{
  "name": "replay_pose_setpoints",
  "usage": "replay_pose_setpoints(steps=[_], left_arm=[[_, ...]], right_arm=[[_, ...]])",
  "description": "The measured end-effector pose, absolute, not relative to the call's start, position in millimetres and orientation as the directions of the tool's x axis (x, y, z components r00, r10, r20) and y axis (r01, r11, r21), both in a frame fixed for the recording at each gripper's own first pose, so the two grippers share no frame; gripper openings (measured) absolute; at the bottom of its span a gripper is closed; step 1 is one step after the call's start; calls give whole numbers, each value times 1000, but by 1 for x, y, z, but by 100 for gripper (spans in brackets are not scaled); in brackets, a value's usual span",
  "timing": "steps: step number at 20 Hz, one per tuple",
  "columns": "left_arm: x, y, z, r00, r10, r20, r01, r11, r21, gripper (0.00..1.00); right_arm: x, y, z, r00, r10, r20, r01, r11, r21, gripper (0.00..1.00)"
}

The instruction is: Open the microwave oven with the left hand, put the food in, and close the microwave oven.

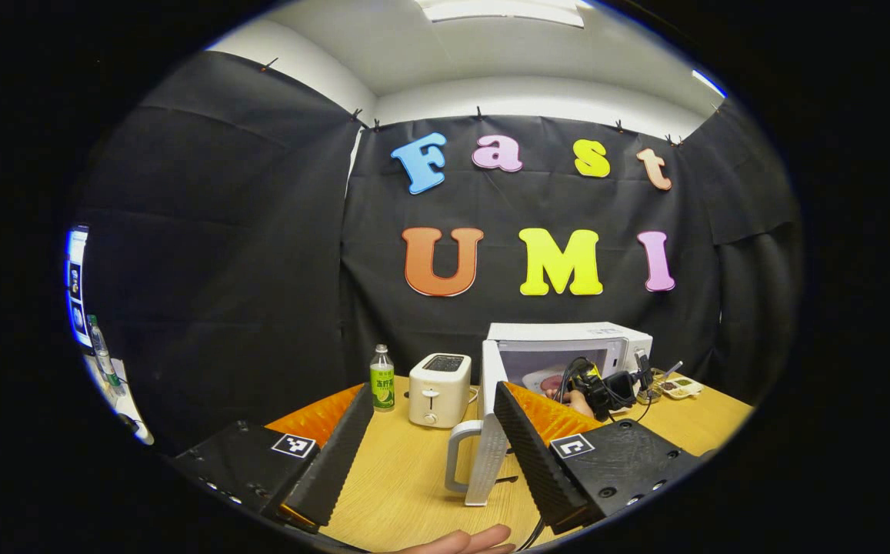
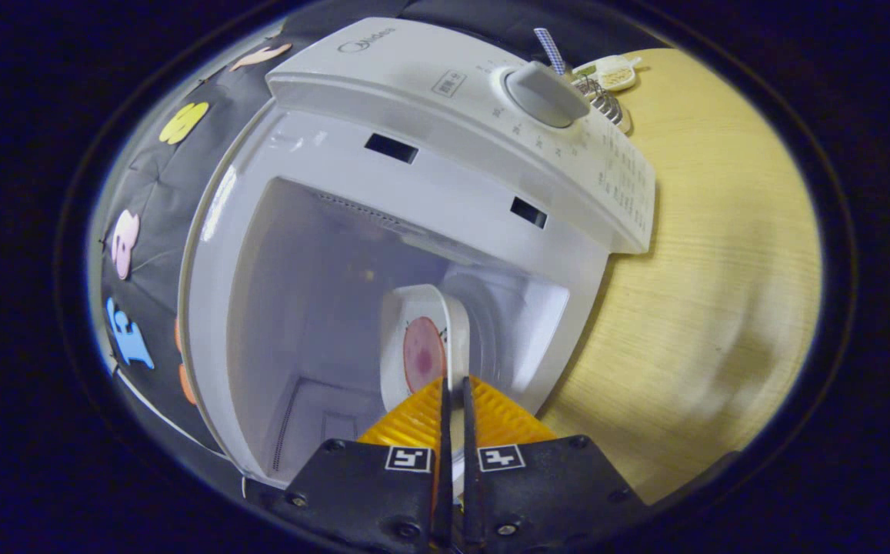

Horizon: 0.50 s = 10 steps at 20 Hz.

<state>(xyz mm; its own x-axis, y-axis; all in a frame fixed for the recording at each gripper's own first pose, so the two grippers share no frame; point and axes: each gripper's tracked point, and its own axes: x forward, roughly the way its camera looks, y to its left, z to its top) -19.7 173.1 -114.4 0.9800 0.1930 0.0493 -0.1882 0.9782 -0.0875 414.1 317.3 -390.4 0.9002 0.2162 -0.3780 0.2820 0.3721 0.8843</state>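
Observation:
The white microwave (image 1: 568, 335) stands at the back of the wooden table with its door (image 1: 491, 438) swung open toward me. My left gripper (image 1: 433, 391) is open and holds nothing, well short of the door's handle (image 1: 456, 455). In the left gripper view, the other gripper (image 1: 602, 386) and its hand reach into the oven mouth. In the right gripper view, my right gripper (image 2: 454, 382) is shut on the rim of a white plate (image 2: 414, 323) carrying a pink slice of food (image 2: 423, 354). The plate is inside the microwave cavity (image 2: 321, 277); I cannot tell whether it rests on the floor.
A white toaster (image 1: 438, 387) and a green-labelled bottle (image 1: 381, 378) stand left of the microwave on the table (image 1: 406, 477). A small tray of bits (image 1: 680, 385) lies to its right, also seen as the tray (image 2: 615, 72) beyond the control dial (image 2: 545, 94). A hand (image 1: 468, 542) shows at the bottom edge.

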Motion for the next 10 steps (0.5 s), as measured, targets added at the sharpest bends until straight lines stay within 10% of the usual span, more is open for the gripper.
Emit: replay_pose_setpoints(steps=[7,8,10], left_arm=[[-14,171,-124,982,187,21,-185,978,-94,94],[-14,172,-125,982,190,15,-188,978,-94,94],[-14,176,-126,980,196,13,-194,977,-93,94]], right_arm=[[424,319,-395,939,142,-314,193,540,819,13],[423,318,-393,945,130,-301,179,567,804,0],[421,318,-387,957,118,-266,134,634,761,17]])
